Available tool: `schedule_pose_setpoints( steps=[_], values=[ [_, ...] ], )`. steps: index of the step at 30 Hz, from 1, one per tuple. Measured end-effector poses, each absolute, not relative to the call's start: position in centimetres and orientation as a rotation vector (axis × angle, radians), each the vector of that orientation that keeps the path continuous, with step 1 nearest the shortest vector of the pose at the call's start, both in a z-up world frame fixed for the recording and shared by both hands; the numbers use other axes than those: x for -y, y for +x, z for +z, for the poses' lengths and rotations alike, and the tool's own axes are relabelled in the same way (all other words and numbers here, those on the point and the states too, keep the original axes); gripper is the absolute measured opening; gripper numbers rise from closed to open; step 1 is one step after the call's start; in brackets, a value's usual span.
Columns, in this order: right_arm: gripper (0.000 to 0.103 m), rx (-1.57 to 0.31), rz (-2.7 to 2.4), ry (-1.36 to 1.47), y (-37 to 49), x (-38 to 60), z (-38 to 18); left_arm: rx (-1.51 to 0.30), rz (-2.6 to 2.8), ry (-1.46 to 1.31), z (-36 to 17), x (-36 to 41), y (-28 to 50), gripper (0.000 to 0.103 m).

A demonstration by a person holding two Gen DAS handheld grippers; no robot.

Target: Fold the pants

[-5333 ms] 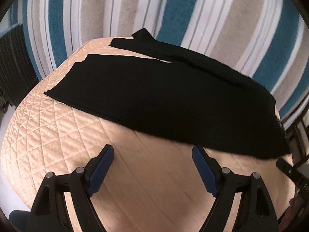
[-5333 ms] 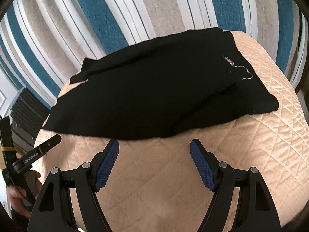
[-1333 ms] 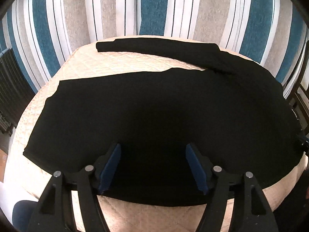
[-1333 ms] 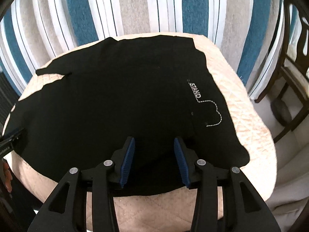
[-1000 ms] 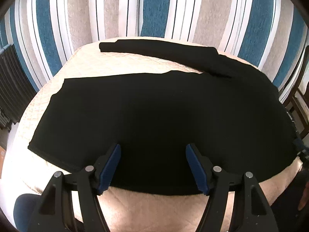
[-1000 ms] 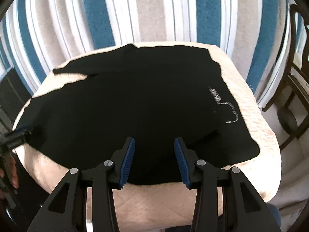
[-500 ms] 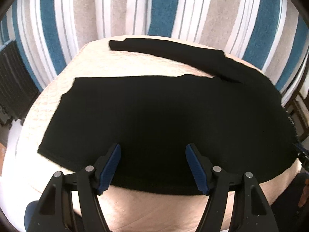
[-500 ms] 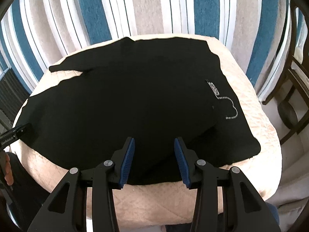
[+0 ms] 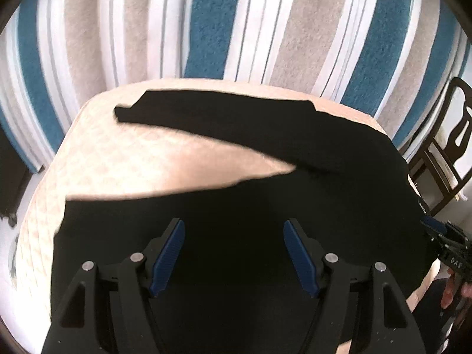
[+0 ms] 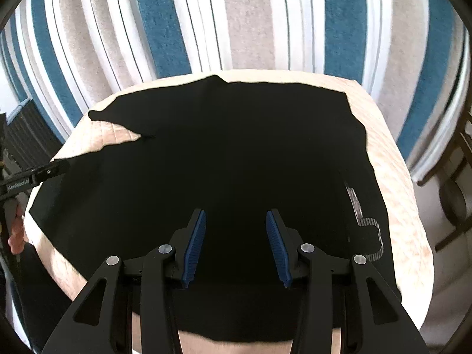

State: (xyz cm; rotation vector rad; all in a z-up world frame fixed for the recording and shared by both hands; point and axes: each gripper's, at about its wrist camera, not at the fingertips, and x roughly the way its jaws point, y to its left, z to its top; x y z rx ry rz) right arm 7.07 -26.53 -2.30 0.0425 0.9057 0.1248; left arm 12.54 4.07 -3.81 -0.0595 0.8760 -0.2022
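Note:
Black pants [image 9: 265, 206] lie spread on a peach quilted surface [image 9: 124, 159], the legs splayed apart to the left. The far leg [image 9: 212, 118] runs along the back edge. White stitching [image 10: 365, 221] marks the waist end at the right in the right wrist view, where the pants [image 10: 230, 159] fill the middle. My left gripper [image 9: 234, 250] is open over the near leg, holding nothing. My right gripper [image 10: 236, 244] is open, less wide, over the waist part, holding nothing. Each gripper also shows at the edge of the other view: the right gripper [image 9: 448, 247] and the left gripper [image 10: 35, 174].
A striped blue, white and beige fabric [image 9: 236, 23] hangs behind the quilted surface. A dark wooden chair [image 9: 451, 135] stands at the right. A dark ribbed object [image 10: 26, 135] stands at the left. The quilt's near edge [image 10: 259, 345] is just under the right gripper.
Both grippers have moved forward and lower over the pants. In the left view the near leg now fills the foreground and the gap between the legs looks wider. Neither jaw has closed.

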Motion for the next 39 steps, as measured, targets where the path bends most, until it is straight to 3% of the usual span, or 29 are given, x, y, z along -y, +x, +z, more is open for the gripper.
schedule_pose_setpoints(
  steps=[5, 8, 27, 33, 35, 39],
  values=[
    [0.045, -0.902, 0.185, 0.021, 10.9, 26.9, -1.6, -0.833, -0.209, 0.006, -2.5, -4.1, 16.8, 0.072],
    [0.054, -0.895, 0.216, -0.025, 13.3, 26.9, -1.3, -0.826, -0.226, 0.019, -2.2, -4.4, 19.6, 0.072],
    [0.056, -0.948, 0.316, -0.137, 30.3, 29.2, -4.2, -0.874, -0.368, 0.271, -5.2, -1.8, 37.2, 0.072],
    [0.059, -1.013, 0.339, -0.153, 33.8, 30.2, -6.6, -0.93, -0.394, 0.295, -7.7, -1.3, 40.7, 0.075],
    [0.062, -1.011, 0.356, -0.136, 34.3, 30.5, -6.8, -0.929, -0.404, 0.304, -8.4, -1.0, 41.1, 0.082],
    [0.066, -1.036, 0.392, -0.113, 35.1, 30.8, -7.4, -0.919, -0.435, 0.328, -8.9, -0.1, 41.4, 0.085]
  ],
)
